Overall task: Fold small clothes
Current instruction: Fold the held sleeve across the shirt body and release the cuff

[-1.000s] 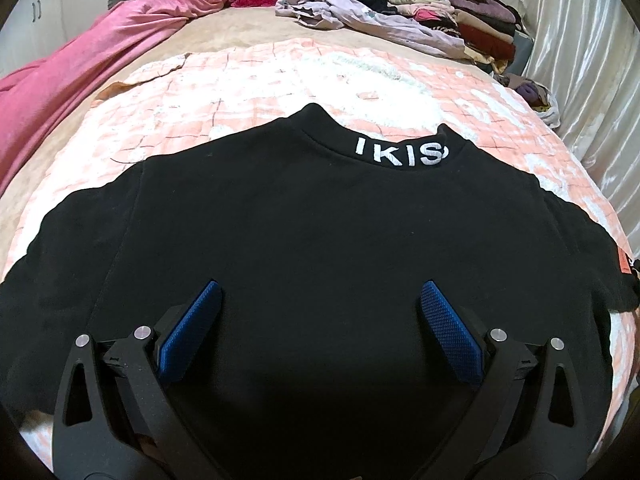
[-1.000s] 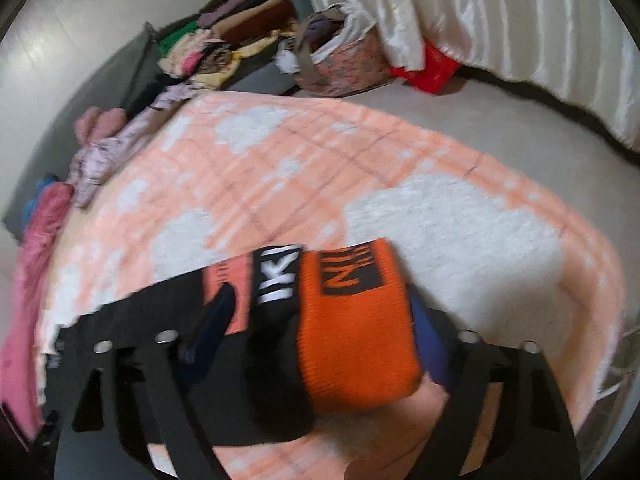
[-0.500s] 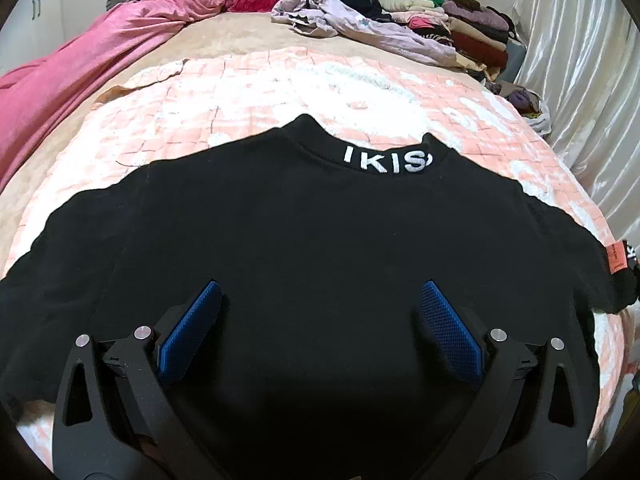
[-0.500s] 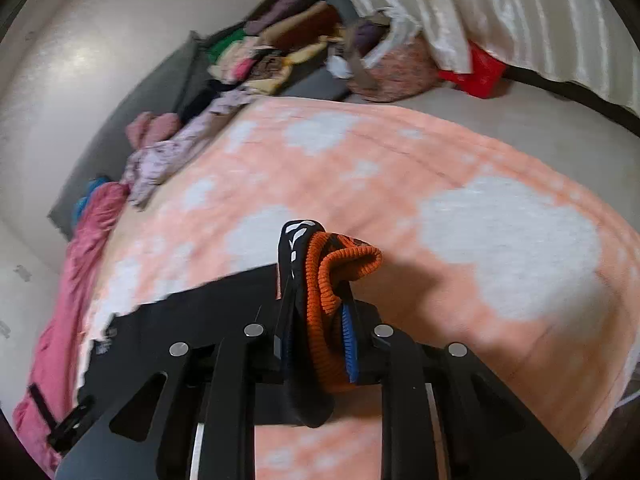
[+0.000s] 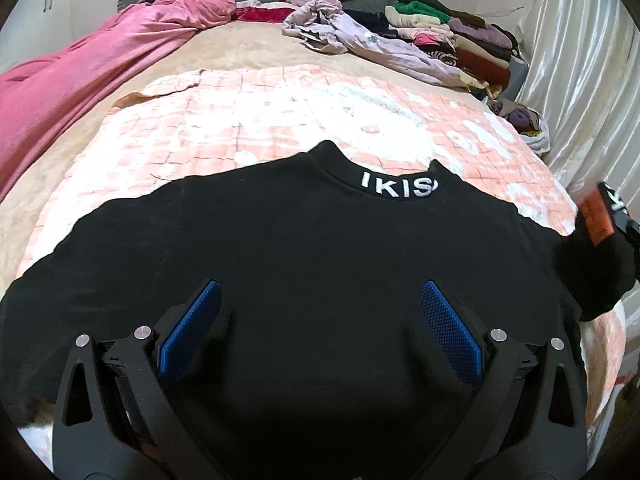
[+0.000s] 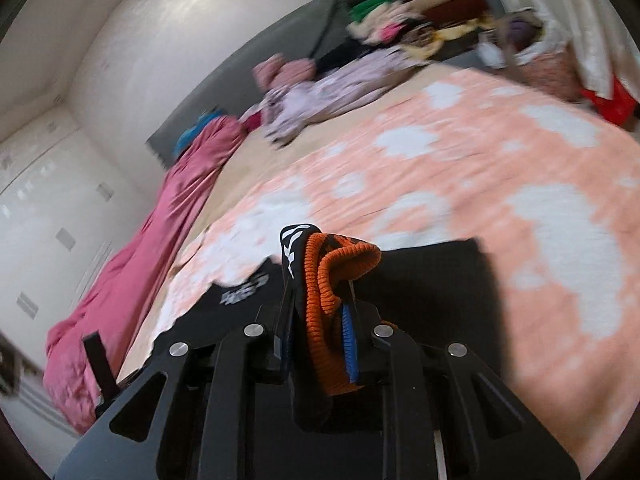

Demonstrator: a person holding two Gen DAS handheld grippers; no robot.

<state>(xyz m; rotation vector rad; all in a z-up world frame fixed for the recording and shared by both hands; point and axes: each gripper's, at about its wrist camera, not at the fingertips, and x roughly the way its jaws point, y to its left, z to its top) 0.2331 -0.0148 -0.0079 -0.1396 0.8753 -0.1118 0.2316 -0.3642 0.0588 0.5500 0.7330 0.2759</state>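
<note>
1. Far left: pink blanket [image 5: 80,68] bunched along the bed's edge, well apart from the work.
2. Left tool [image 5: 318,330]: spread wide, blue pads [image 5: 188,328] hovering over the lower body of the black sweatshirt [image 5: 304,248], gripping nothing.
3. Centre: sweatshirt lying flat and face-down on the peach-and-white quilt [image 5: 280,112], neckband [image 5: 396,190] with white lettering pointing away, left sleeve spread out toward the left edge.
4. Right: orange cuff [image 6: 332,280] of the right sleeve pinched in the right tool [image 6: 316,336], clamped tight on the ribbed knit and lifted off the quilt; same cuff visible at the right margin of the left view, raised above the sleeve.
5. Step in hand, by the look of it: first fold, bringing the right sleeve inward across the body.
6. Next move likely calls for: carrying the cuff leftward over the chest, laying it flat with the sleeve straight, then releasing; possibly pinning the body with the left tool to stop the fabric dragging.
7. Background right: stacked folded clothes [image 5: 452,40] by the curtain [image 5: 580,80], untouched.
</note>
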